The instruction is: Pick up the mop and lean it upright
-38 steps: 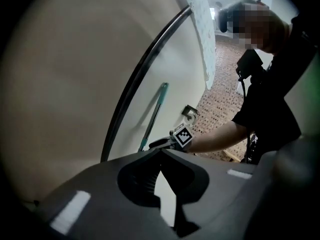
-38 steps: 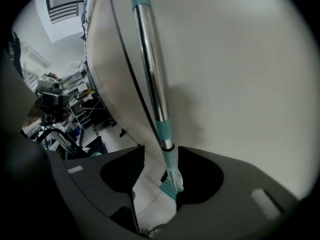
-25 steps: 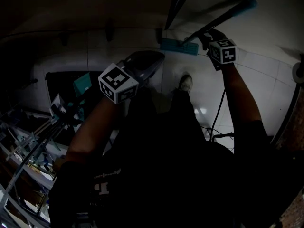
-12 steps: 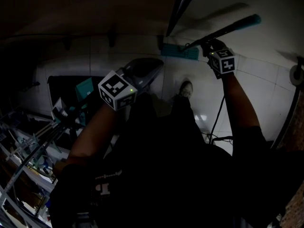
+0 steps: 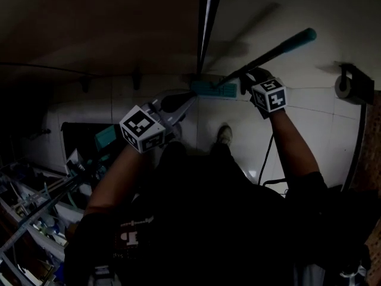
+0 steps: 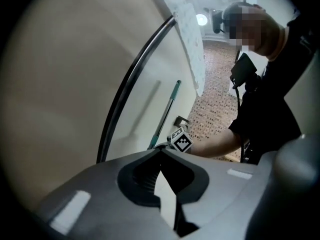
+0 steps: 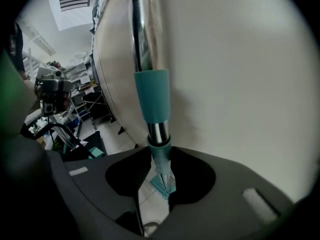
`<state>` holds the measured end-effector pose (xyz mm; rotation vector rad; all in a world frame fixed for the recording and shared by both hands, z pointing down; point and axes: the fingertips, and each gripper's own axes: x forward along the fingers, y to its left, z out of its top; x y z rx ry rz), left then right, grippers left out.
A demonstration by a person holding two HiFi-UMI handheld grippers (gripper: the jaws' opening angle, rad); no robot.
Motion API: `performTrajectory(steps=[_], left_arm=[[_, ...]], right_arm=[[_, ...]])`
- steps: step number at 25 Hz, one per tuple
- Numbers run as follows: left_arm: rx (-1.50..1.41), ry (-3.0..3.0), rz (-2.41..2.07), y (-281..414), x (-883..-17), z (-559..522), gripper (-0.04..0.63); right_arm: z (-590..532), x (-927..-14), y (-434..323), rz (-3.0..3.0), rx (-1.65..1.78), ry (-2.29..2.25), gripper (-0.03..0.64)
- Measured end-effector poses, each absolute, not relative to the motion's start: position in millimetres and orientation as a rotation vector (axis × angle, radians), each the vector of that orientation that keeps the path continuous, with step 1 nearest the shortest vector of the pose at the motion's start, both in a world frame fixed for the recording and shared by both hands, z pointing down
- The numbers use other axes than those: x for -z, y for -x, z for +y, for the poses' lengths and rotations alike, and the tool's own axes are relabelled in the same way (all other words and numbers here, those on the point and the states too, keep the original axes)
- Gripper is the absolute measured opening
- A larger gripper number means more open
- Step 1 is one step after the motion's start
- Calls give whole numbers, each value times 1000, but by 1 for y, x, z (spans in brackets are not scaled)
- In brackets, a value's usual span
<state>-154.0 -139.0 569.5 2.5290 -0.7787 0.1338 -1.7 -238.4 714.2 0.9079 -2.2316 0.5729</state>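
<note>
Right gripper [image 5: 247, 80] [image 7: 159, 160]: jaws have just been closing and now pinch the mop pole [image 5: 271, 51] [image 7: 159, 131]. The pole slants up to the right along the pale wall [image 5: 286, 5]. Mop head [image 5: 211, 88] sits low at the foot of the wall, just beside a dark rail [image 5: 205, 22]. Left gripper [image 5: 189, 98] [image 6: 160, 150]: jaws pressed together, empty, left of the mop head. Cluttered racks [image 5: 36, 201] crowd the left edge. Pale tiled floor [image 5: 250, 130] lies between the shoe [image 5: 224, 134] and the wall bracket [image 5: 351, 82] on the right.

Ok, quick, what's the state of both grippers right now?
Left gripper: closed, holding nothing.
Right gripper: jaws have just been closing, now clamped on the mop handle.
</note>
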Motion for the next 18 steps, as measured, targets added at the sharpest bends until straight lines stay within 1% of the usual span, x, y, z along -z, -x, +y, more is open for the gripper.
performTrajectory(steps=[8, 12, 18], left_arm=[[-31, -2620, -773, 140, -476, -136, 0], [46, -2666, -785, 134, -417, -149, 0], [108, -2733, -824, 140, -355, -166, 0]], right_arm=[[-220, -587, 9, -2316, -552, -864, 138], [-225, -503, 10, -2357, -527, -817, 137], [-242, -396, 16, -2429, -394, -848, 135]])
